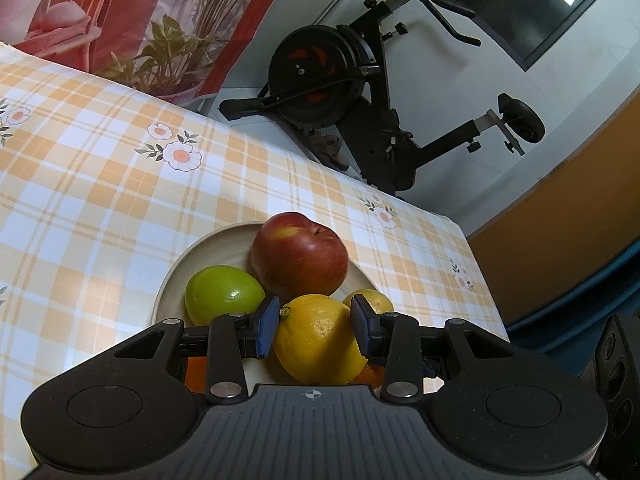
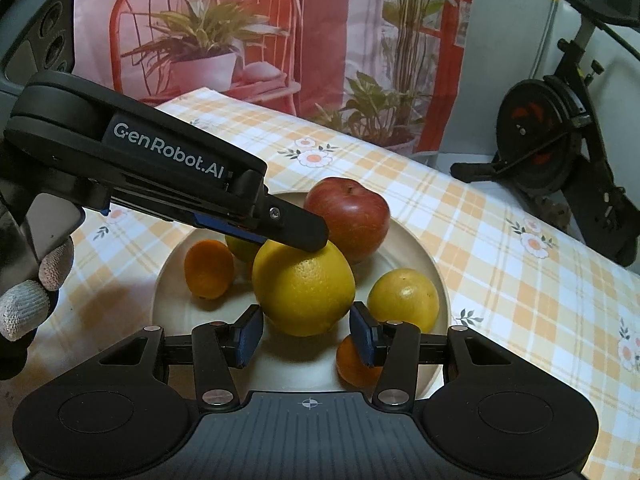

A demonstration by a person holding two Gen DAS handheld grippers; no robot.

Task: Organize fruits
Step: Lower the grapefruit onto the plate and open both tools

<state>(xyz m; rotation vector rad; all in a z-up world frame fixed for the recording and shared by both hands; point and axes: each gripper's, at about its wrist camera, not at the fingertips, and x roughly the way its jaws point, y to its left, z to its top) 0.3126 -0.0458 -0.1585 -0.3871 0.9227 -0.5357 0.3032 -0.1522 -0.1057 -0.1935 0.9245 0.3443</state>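
Lying mid-plate [image 2: 438, 276], the large lemon [image 1: 320, 340] is clamped between the left gripper [image 1: 316, 326] pads; the right gripper [image 2: 306, 334], empty and part-open, is held just short of it.

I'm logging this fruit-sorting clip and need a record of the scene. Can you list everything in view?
plate: one, cream, on the checked tablecloth
apple: one, red, far side of plate
large lemon: one, yellow, middle of plate
green fruit: one, on plate beside the apple
small yellow citrus: one, on plate beside the large lemon
small oranges: two, on plate
tablecloth: one, orange-white check with flowers
exercise bike: one, black, beyond the table
left gripper: black, blue fingers on the large lemon
right gripper: black, fingers astride the large lemon
gloved hand: one, grey fingertips
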